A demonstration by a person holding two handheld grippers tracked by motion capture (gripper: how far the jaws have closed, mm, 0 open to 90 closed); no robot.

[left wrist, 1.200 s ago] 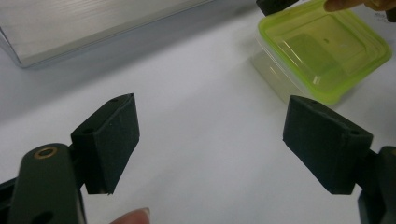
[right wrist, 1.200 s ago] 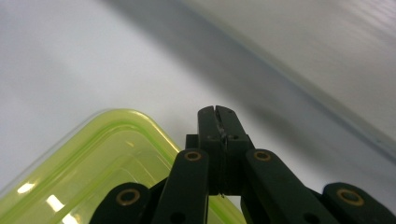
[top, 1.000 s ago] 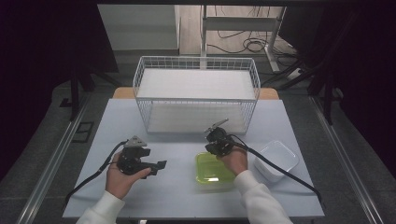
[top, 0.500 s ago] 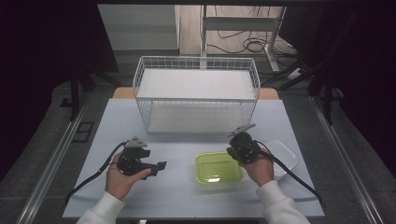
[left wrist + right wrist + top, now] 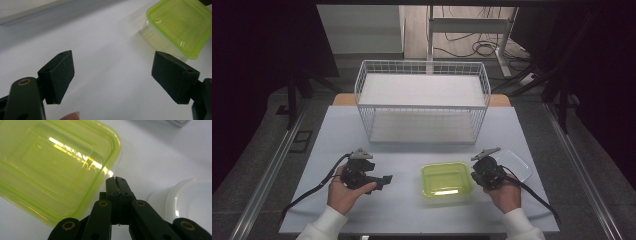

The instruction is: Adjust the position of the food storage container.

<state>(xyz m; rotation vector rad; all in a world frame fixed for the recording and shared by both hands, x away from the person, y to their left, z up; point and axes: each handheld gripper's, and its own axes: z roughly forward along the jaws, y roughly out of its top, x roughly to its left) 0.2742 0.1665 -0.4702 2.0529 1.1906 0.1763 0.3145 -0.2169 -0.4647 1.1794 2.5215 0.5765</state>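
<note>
A lime-green translucent container (image 5: pixel 446 179) sits on the white table (image 5: pixel 412 150) at front centre; it also lies in the left gripper view (image 5: pixel 178 23) and the right gripper view (image 5: pixel 55 167). My right gripper (image 5: pixel 484 175) hovers at the container's right edge, between it and a clear white container (image 5: pixel 515 165). Its jaws (image 5: pixel 116 181) are shut with nothing between them, tips just off the green rim. My left gripper (image 5: pixel 382 181) rests left of the green container, pointing toward it. Its jaws (image 5: pixel 116 75) stand wide open over bare table.
A white wire basket (image 5: pixel 422 107) stands at the back centre of the table. The clear white container (image 5: pixel 192 202) is close on the right of my right gripper. Cables trail from both grippers toward the front edge.
My right gripper has moved rightward from above the green container's back edge to its right side, jaws still shut. The left gripper has stayed put.
</note>
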